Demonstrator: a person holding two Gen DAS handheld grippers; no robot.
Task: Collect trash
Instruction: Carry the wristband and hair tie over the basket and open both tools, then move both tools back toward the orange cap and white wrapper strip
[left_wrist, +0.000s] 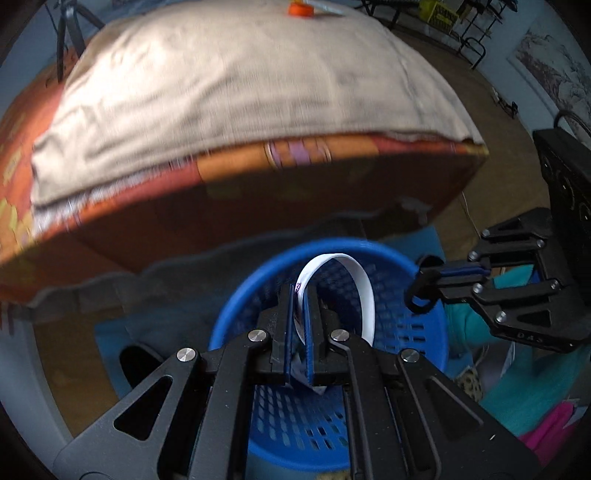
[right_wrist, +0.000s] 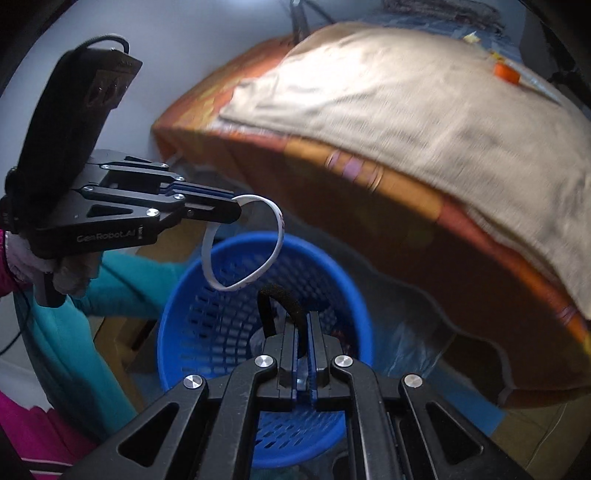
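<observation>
Readable text: "GenRobot.AI" in pale letters on the side of the left gripper (right_wrist: 236, 210), seen from the right wrist view. The white band (left_wrist: 364, 295) carries small red/purple print near the clamp, too small and curled to read. Right gripper (left_wrist: 417, 291) body shows embossed characters in the left view, not legible.

Fingers: left fingers (left_wrist: 282, 321) clenched on the white band, which loops up and out past the tips. Right gripper fingers (right_wrist: 290, 345) clenched on a black loop (right_wrist: 284, 299), fuzzy-textured; it arcs up from between the pads.

Both items hang above the blue basket (left_wrist: 421, 332), a perforated plastic bin on the floor. White crumpled stuff lies inside it, details unclear. From the right view the white band hangs over the basket's far-left rim and the black loop over its middle.

Room: a bed (left_wrist: 332, 192) with an orange patterned sheet and a beige cloth (left_wrist: 221, 103) spread on top, just behind the basket. An orange cap (left_wrist: 301, 9) sits on the far part of the cloth, with a thin pale object beside it, blurred. Tripod legs (left_wrist: 64, 40) at far left, black metal frames (left_wrist: 469, 40) and a yellow crate (left_wrist: 437, 14) at far right, a pale picture leaning on the wall. Floor looks brown with a blue mat under the basket. The person's teal sleeve (right_wrist: 122, 280) and pink clothing show at the left. Both frames motion-blurred.
</observation>
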